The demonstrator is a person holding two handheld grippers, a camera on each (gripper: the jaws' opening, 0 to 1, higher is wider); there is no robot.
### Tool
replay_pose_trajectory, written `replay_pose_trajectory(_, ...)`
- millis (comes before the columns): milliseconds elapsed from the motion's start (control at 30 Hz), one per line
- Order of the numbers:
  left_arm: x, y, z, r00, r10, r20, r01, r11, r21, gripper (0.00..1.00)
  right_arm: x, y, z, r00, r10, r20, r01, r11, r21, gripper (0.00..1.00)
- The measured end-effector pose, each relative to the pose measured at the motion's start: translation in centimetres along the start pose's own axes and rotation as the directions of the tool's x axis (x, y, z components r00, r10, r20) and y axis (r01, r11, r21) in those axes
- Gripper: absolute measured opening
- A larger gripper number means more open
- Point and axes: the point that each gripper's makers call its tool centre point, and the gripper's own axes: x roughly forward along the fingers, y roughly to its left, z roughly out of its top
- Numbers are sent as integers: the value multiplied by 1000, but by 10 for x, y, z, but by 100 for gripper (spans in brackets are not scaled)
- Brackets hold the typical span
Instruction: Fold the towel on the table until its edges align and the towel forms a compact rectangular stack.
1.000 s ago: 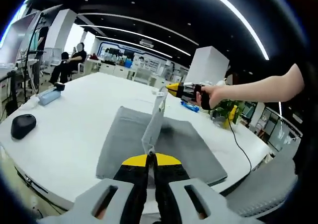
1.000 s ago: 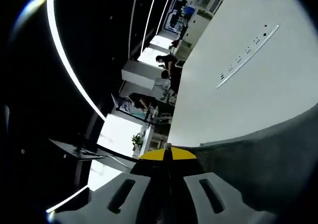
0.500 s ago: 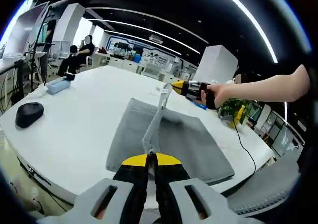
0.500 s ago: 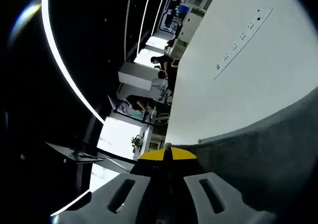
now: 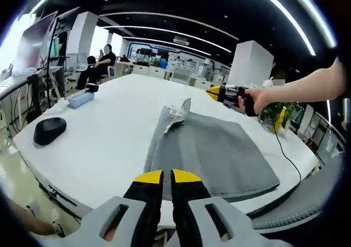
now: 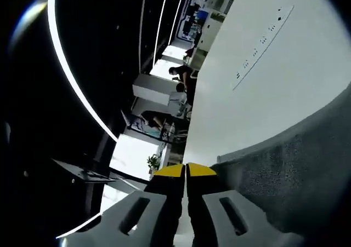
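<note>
Towel [image 5: 211, 151]: grey, spread on the white table [image 5: 109, 132], with a loose rumpled fold at its far left corner, toward 12 o'clock in the left gripper view.

Left gripper [image 5: 163, 176]: yellow-tipped jaws a narrow slit apart, holding nothing; the towel lies just ahead, at 12 to 1 o'clock, not touching the tips.

Right gripper [image 6: 185, 170]: jaws nearly together with a thin gap; the towel's edge [image 6: 285, 170] lies at 3 to 4 o'clock, just beside the tips; whether cloth sits between them cannot be told. In the left gripper view it hovers at 2 o'clock, over the towel's far edge.

Mouse [image 5: 49, 131]: black, at 9 o'clock, well apart from the towel.
</note>
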Motion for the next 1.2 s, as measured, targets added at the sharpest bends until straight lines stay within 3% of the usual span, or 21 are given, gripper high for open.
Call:
replay_pose_trajectory(167, -1, 1, 4, 1000, 2, 17, -2, 1000, -18, 6, -12, -7, 6, 1000, -14, 26, 14, 1000, 6, 0)
replay_pose_trajectory(333, 0, -10, 7, 999, -26, 25, 26, 1000, -11, 6, -19, -11, 9, 999, -19, 26, 19, 1000, 5, 0)
replay_pose_trajectory(433, 3, -30, 12, 995, -97, 36, 98, 995, -10, 6, -21, -12, 9, 1000, -13, 17, 13, 1000, -8, 2)
replay_pose_trajectory(567, 10, -53, 23, 984, -171, 57, 170, 985, 25, 6, -28, 0, 2, 997, 28, -71, -32, 998, -57, 6)
replay_pose_trajectory(833, 24, -96, 38, 955, -291, 56, 284, 953, 104, 6, -60, 1, 25, 999, 5, -36, -10, 992, -130, 2)
replay_pose_trajectory(900, 27, -106, 41, 947, -315, 53, 309, 945, 107, 6, -72, -6, 31, 999, -43, -13, 37, 960, -277, 0)
replay_pose_trajectory(1000, 28, -116, 44, 942, -331, 52, 322, 938, 131, 6, -86, -14, 35, 995, -96, -16, 82, 917, -390, 0)
replay_pose_trajectory(1100, 26, -127, 49, 932, -357, 66, 346, 928, 136, 6, -97, -20, 38, 994, -111, -6, 98, 903, -418, 0)
replay_pose_trajectory(1200, 27, -136, 44, 923, -381, 45, 372, 917, 141, 6, -106, -28, 42, 992, -122, 10, 116, 906, -408, 0)
